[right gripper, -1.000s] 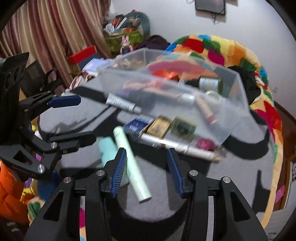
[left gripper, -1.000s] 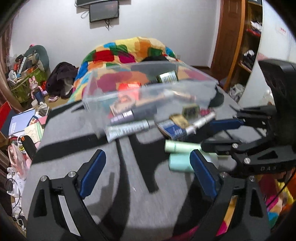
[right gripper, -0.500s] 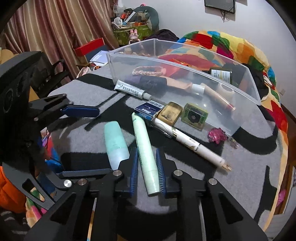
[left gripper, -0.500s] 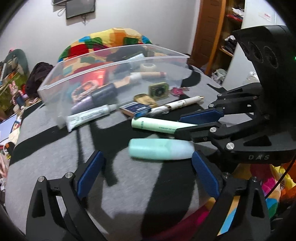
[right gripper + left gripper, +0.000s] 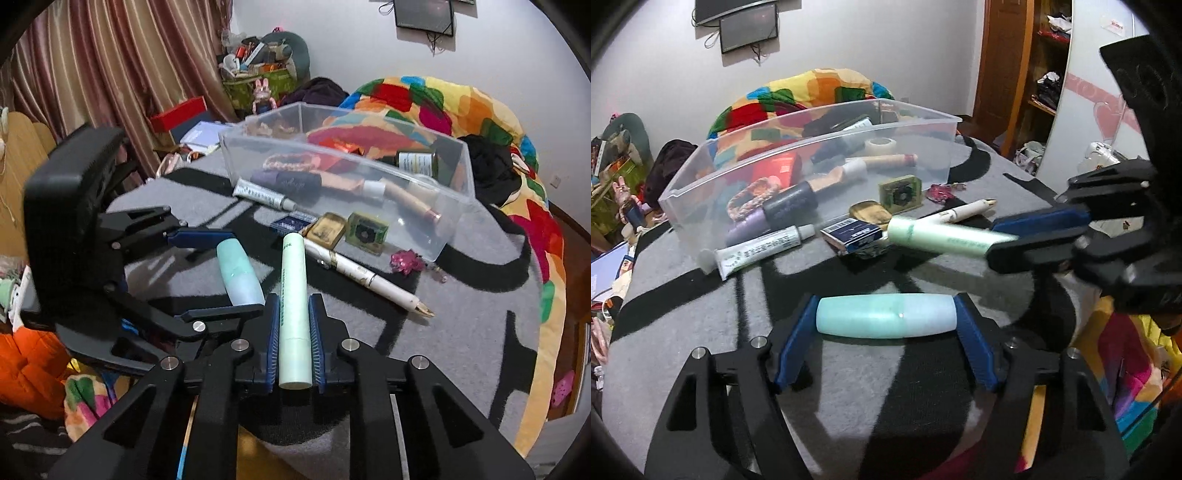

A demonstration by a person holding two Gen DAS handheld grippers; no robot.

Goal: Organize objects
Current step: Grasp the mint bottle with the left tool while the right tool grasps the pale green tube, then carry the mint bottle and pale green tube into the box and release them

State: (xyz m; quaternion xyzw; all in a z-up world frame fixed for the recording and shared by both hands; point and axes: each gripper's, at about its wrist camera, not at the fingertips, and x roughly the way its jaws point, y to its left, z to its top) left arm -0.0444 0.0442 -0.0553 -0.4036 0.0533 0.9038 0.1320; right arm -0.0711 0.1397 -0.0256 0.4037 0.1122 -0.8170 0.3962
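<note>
A teal bottle (image 5: 886,319) lies crosswise on the grey and black mat. My left gripper (image 5: 886,301) is closing on it, and its blue pads touch both ends of the bottle. My right gripper (image 5: 293,299) is shut on a pale green tube (image 5: 293,280), which points forward, its far end raised above the mat. In the left wrist view the right gripper (image 5: 993,240) reaches in from the right with the tube (image 5: 942,236). The right wrist view shows the left gripper (image 5: 242,273) around the teal bottle (image 5: 238,269). A clear plastic bin (image 5: 827,138) with several items stands behind.
In front of the bin lie a white tube (image 5: 761,251), a blue box (image 5: 853,234), a gold tin (image 5: 868,212), a green square box (image 5: 900,190), a white pen (image 5: 964,210) and a pink trinket (image 5: 940,192). The mat's edge drops off near both grippers. A colourful quilt lies behind the bin.
My left gripper came forward and narrowed its jaws onto the ends of the teal bottle. My right gripper shut on the pale green tube and lifted it slightly.
</note>
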